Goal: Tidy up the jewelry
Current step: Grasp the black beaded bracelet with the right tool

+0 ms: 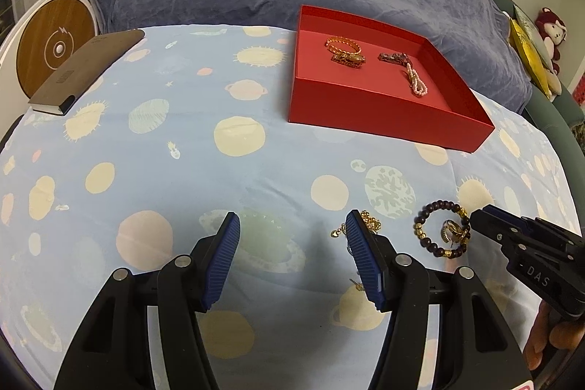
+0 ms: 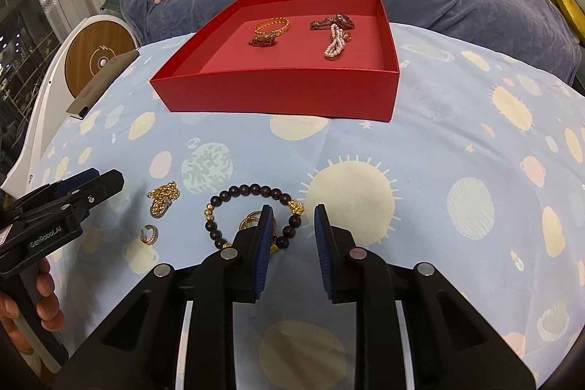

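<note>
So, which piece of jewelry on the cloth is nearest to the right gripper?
The dark beaded bracelet: the right gripper straddles its beads; the gold chain lies further away.

A broad stretch of the pale blue planet-print cloth over the worktop lies bare at the right of the right wrist view and between the open red cardboard tray and the loose pieces below it. In the lower middle, the dark wooden bead bracelet with gold charms crowds the right gripper; a gold chain heap and the left gripper close off the left.
</note>
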